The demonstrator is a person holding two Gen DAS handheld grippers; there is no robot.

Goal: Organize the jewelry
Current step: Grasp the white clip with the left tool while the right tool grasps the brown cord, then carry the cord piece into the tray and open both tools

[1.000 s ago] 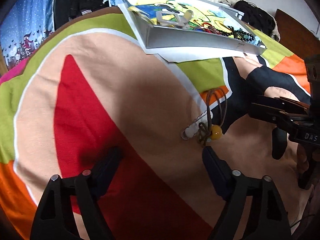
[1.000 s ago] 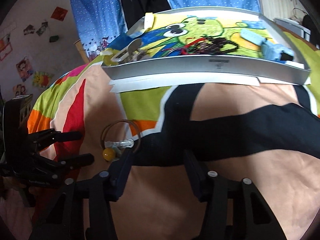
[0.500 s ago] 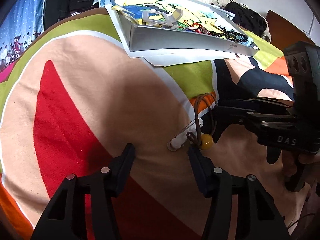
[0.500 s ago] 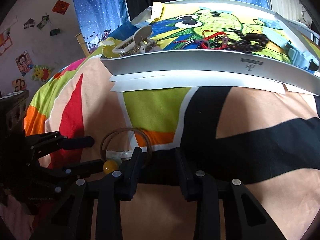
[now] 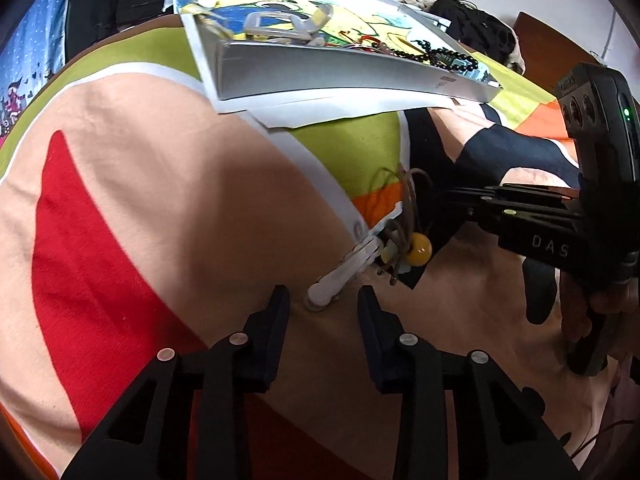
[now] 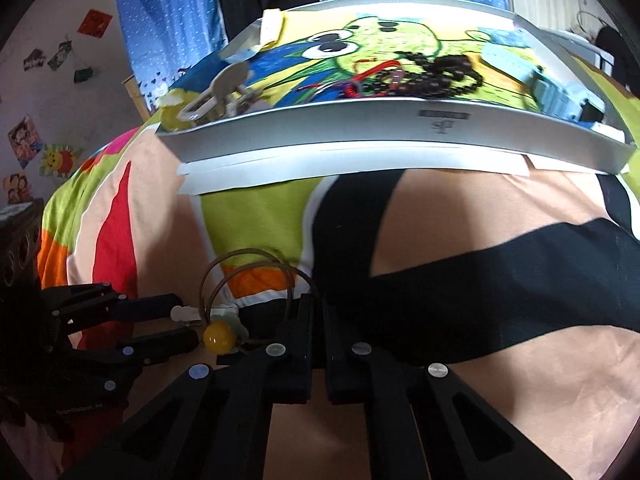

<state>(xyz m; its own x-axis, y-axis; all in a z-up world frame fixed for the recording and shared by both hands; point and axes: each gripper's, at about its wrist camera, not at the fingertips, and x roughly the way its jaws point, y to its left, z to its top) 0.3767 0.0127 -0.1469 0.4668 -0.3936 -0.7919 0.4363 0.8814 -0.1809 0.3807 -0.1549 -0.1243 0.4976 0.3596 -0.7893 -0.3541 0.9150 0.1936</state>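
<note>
Right wrist view shows the right tongs [image 6: 318,312] pinched on the brown cord necklace [image 6: 256,268] lying on the bedspread [image 6: 480,360]; left tongs [image 5: 323,312] gape around its white clip [image 5: 344,276], likely steadying it.

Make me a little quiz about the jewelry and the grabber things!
1. True or false: the yellow bead lies inside the silver tray.
2. Which one has its fingers wide apart? A: left gripper. B: right gripper.
3. Fill in: the black beads lie in the silver ____.

Key: 1 false, it lies on the blanket in front of the tray. 2 A. 3 tray.
</note>
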